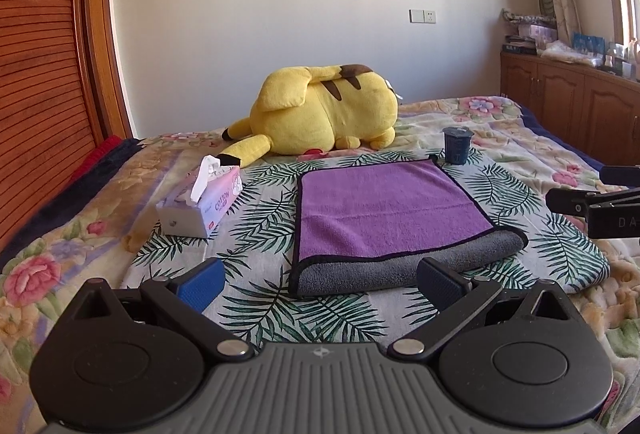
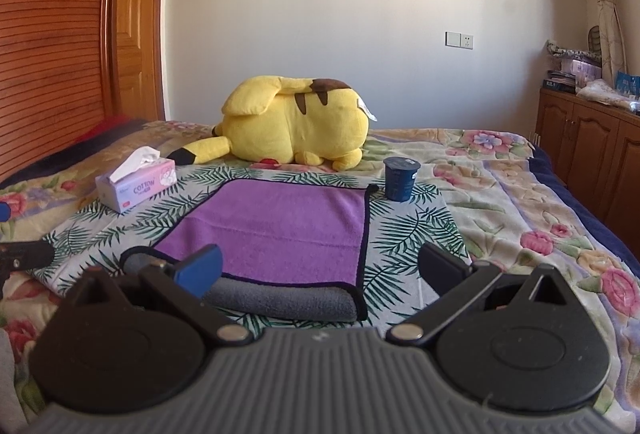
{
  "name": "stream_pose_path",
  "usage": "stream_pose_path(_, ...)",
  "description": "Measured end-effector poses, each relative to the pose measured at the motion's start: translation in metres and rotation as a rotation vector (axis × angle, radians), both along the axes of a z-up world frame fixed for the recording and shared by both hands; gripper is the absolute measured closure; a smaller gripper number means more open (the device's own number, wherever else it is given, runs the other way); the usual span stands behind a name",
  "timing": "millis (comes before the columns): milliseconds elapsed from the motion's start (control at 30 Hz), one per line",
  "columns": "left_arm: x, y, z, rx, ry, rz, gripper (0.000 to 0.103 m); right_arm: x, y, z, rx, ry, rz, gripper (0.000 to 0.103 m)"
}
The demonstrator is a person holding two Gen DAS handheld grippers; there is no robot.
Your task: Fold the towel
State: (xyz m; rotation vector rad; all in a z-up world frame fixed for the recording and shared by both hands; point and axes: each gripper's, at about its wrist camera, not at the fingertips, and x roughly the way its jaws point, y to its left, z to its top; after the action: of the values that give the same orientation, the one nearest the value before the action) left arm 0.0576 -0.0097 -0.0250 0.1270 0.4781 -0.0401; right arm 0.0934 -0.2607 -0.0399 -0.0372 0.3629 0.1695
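Note:
A purple towel (image 1: 384, 210) with a grey underside and black edging lies on the leaf-print cloth on the bed. Its near edge is folded over, showing a grey band. It also shows in the right wrist view (image 2: 280, 230). My left gripper (image 1: 320, 282) is open and empty, just in front of the towel's near grey edge. My right gripper (image 2: 320, 270) is open and empty, above the towel's near right part. The right gripper's side shows at the right edge of the left wrist view (image 1: 600, 210).
A yellow plush toy (image 1: 328, 110) lies behind the towel. A pink tissue box (image 1: 204, 202) stands to the left. A dark blue cup (image 1: 457, 146) stands at the towel's far right corner. A wooden cabinet (image 1: 568, 106) is on the right, a wooden wardrobe (image 1: 44, 74) on the left.

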Motion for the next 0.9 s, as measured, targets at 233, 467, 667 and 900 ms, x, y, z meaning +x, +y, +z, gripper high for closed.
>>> stream_pose_path(233, 0.012, 0.000, -0.005, 0.000, 0.030, -0.012, 0.016, 0.017, -0.003, -0.008, -0.002, 0.037, 0.001, 0.000)
stream_pose_path(467, 0.030, -0.001, -0.009, -0.006, 0.060, -0.033, 0.016, 0.033, -0.004, -0.014, 0.000, 0.079, 0.023, 0.000)
stream_pose_path(667, 0.047, 0.001, -0.015, -0.002, 0.085, -0.033, 0.016, 0.048, -0.002, -0.019, -0.011, 0.107, 0.048, 0.000)
stream_pose_path(900, 0.070, 0.012, -0.023, -0.029, 0.116, -0.030, 0.016, 0.068, -0.007, -0.027, -0.006, 0.146, 0.047, 0.001)
